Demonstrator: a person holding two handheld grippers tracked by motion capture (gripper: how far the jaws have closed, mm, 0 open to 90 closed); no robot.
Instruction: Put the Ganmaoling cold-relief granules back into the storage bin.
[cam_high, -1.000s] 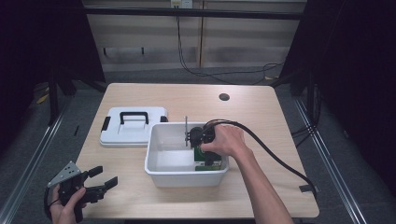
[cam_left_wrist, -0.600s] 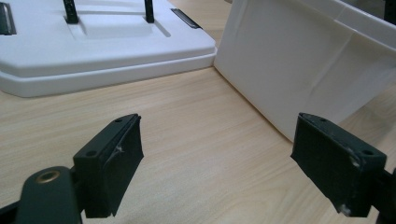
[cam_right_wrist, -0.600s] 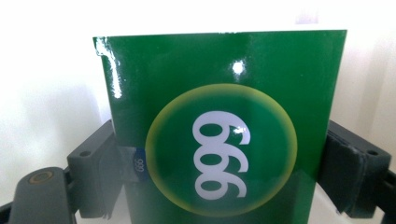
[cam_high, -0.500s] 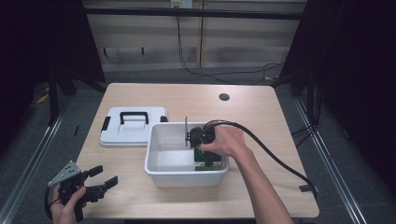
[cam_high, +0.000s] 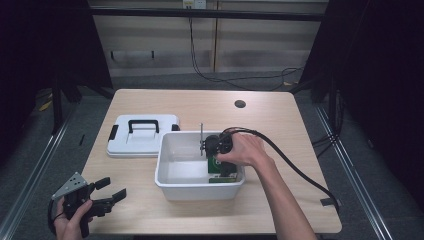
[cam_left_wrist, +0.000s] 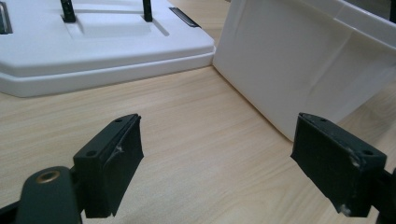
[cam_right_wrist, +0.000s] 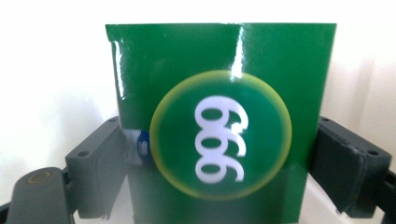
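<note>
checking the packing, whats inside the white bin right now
A green box stands inside the white bin, at its right end, between the right gripper's fingers. The hand covers the floor under it.

Green box (cam_right_wrist: 219, 121) bearing a yellow-ringed circle with white numerals; white bin (cam_high: 185, 150); white lid (cam_high: 142, 137) with black handle; pale wood-grain surface (cam_high: 280, 115); black jaws.

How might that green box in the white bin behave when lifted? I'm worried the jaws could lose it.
The green box looks glossy, so it may slip between the right gripper jaws pressed against its sides. Its flat faces and straight edges suggest stiff, probably light card. Standing upright in the white bin, it could tip if released.
</note>
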